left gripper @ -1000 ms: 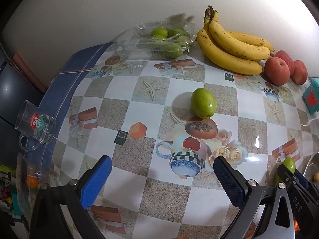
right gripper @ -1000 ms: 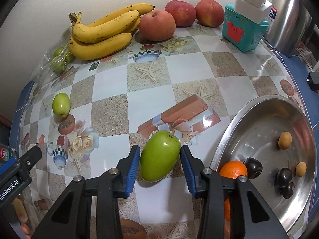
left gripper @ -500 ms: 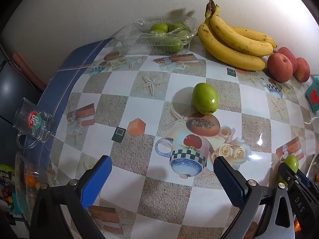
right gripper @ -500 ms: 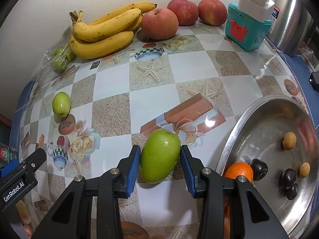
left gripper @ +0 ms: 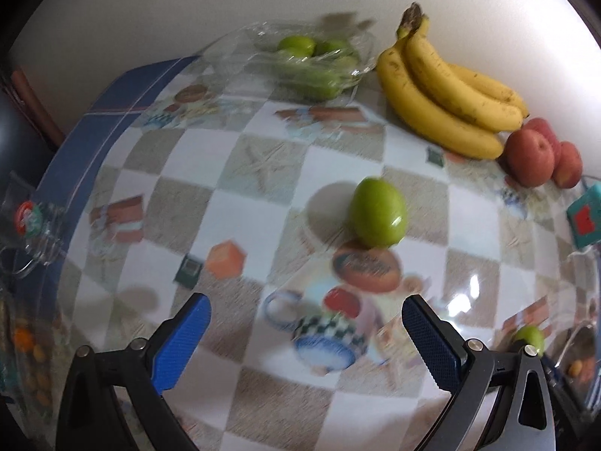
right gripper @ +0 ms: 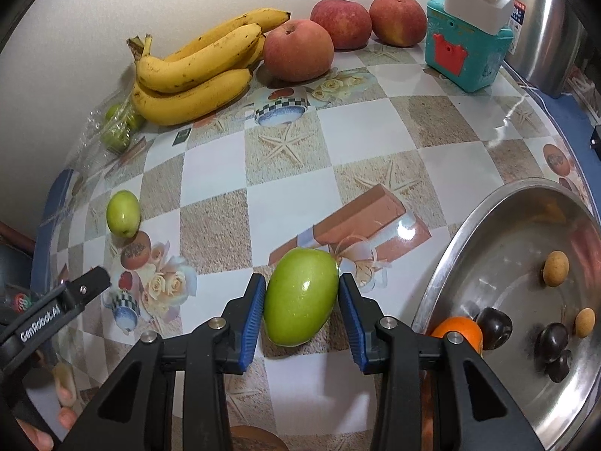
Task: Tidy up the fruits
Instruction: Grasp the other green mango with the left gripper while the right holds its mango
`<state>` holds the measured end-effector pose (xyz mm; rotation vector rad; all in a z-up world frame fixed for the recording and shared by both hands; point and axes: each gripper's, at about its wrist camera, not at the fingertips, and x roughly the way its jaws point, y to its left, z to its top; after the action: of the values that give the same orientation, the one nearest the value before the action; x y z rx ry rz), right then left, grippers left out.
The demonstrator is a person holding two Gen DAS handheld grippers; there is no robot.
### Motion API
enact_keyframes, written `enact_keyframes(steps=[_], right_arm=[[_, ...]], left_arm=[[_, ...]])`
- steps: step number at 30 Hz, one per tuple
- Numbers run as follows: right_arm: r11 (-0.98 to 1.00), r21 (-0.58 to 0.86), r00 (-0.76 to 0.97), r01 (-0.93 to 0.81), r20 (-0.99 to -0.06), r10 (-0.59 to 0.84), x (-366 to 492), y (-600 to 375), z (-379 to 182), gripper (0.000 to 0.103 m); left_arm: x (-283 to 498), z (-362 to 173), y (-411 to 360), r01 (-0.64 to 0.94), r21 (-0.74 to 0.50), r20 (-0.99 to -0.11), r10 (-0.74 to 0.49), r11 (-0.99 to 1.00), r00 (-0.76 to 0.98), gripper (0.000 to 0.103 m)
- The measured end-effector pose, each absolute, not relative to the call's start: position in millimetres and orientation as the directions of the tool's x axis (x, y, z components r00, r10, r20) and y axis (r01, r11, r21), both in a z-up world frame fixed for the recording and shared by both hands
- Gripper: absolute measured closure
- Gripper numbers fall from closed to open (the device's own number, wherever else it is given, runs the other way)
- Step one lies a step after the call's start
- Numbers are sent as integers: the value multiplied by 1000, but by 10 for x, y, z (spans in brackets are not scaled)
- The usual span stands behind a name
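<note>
right tool point(right gripper: 300, 310) clenched on green fruit point(right gripper: 300, 297) just left of steel bowl point(right gripper: 450, 263); smooth skin could slip out. left tool point(left gripper: 306, 332) released, hanging short of second fruit point(left gripper: 377, 212).

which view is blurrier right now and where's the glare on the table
Left wrist view: motion-smeared, worst on the tablecloth prints, while the loose green fruit stays fairly readable; glare near the right edge. Right wrist view: sharp; glare beside the held green fruit in the right gripper and by the teal box.
</note>
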<state>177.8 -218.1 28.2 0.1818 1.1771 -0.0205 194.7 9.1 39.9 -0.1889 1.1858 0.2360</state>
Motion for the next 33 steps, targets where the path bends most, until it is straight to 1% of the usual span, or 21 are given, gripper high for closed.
enact_keyframes(steps=[6,7,9,10,12,15,17,18,21,22,23,30,33], right_arm=[[976,171,407,137,-908,102,1796,-2290,328,62],[974,178,411,143,-906,105,1802,-2309,333,62],[970,189,420,150,-901,111,1829,-2344,353,62],[969,195,423,151,-899,115,1841,-2356,362,62],[966,211,427,152,-895,128,1874,-2375,378,62],[963,221,440,156,-888,133,1910,-2412,428,62],[960,229,448,159,-884,136,1925,-2435,464,62],[959,234,453,160,-880,139,1931,-2450,485,62],[959,237,469,155,-872,140,1933,-2456,548,62],[959,238,472,153,-870,141,1931,-2457,565,62],[959,240,476,152,-868,142,1930,-2456,581,62],[958,248,489,146,-860,149,1928,-2448,651,62],[955,256,482,148,-862,156,1923,-2453,643,62]], left_arm=[[2218,469,26,-258,-79,-918,30,963,394,2],[2276,474,14,-253,-83,-917,25,964,399,6],[2378,465,-11,-240,-92,-919,11,966,394,19],[2432,455,-19,-237,-102,-920,-1,966,391,22],[2537,427,-25,-234,-115,-923,-17,965,384,34],[2607,394,-72,-225,-103,-929,-13,969,370,43],[2643,358,-104,-214,-102,-933,-19,971,359,45],[2655,341,-121,-213,-97,-936,-17,972,353,48],[2694,279,-154,-205,-81,-943,-8,975,334,51],[2701,260,-162,-205,-79,-944,-7,976,329,54],[2706,243,-167,-207,-78,-946,-7,975,325,60],[2636,229,-128,-244,-85,-942,1,966,334,61],[2533,273,-121,-258,-108,-937,-11,960,350,61]])
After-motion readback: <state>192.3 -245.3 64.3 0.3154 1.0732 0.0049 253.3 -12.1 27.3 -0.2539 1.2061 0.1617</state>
